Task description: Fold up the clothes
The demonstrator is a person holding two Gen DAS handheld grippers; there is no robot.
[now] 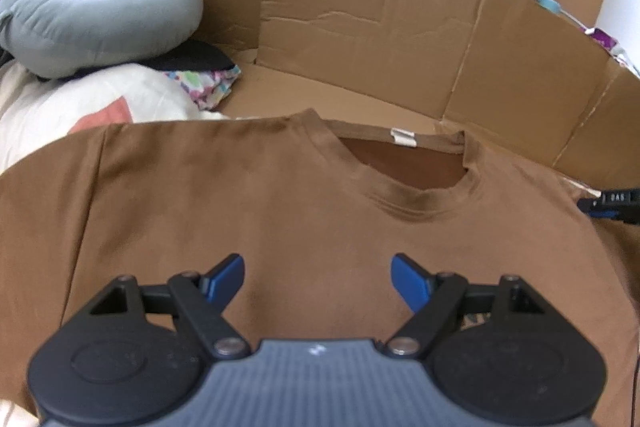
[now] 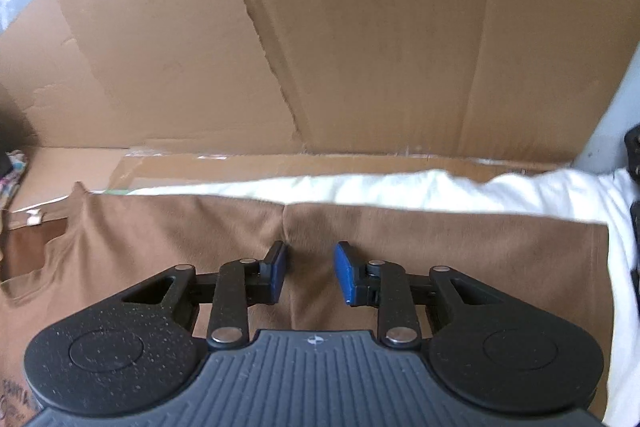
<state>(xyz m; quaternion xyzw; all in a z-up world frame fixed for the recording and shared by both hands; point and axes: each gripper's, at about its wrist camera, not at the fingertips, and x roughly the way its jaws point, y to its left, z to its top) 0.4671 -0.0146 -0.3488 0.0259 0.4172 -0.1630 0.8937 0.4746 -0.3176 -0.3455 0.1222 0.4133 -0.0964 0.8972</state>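
A brown T-shirt [image 1: 280, 195] lies spread flat, front up, its neckline [image 1: 420, 203] and white tag [image 1: 402, 138] towards the cardboard. My left gripper [image 1: 319, 277] hovers over the chest, open wide, its blue pads [image 1: 228, 277] far apart with nothing held between them. In the right wrist view the same T-shirt [image 2: 460, 247] shows its shoulder and sleeve, with the seam [image 2: 286, 223] just ahead. My right gripper [image 2: 311, 271] sits above that seam, open with a narrower gap. Only flat cloth shows beneath its fingers [image 2: 346, 273].
Cardboard walls [image 1: 380, 27] stand behind and to the right of the shirt. A grey curved pillow [image 1: 100, 19], a patterned cloth [image 1: 208, 83] and pale bedding [image 1: 60, 99] lie at the left. White cloth [image 2: 440, 189] lies beyond the sleeve. A black and blue object [image 1: 616, 205] sits at the right edge.
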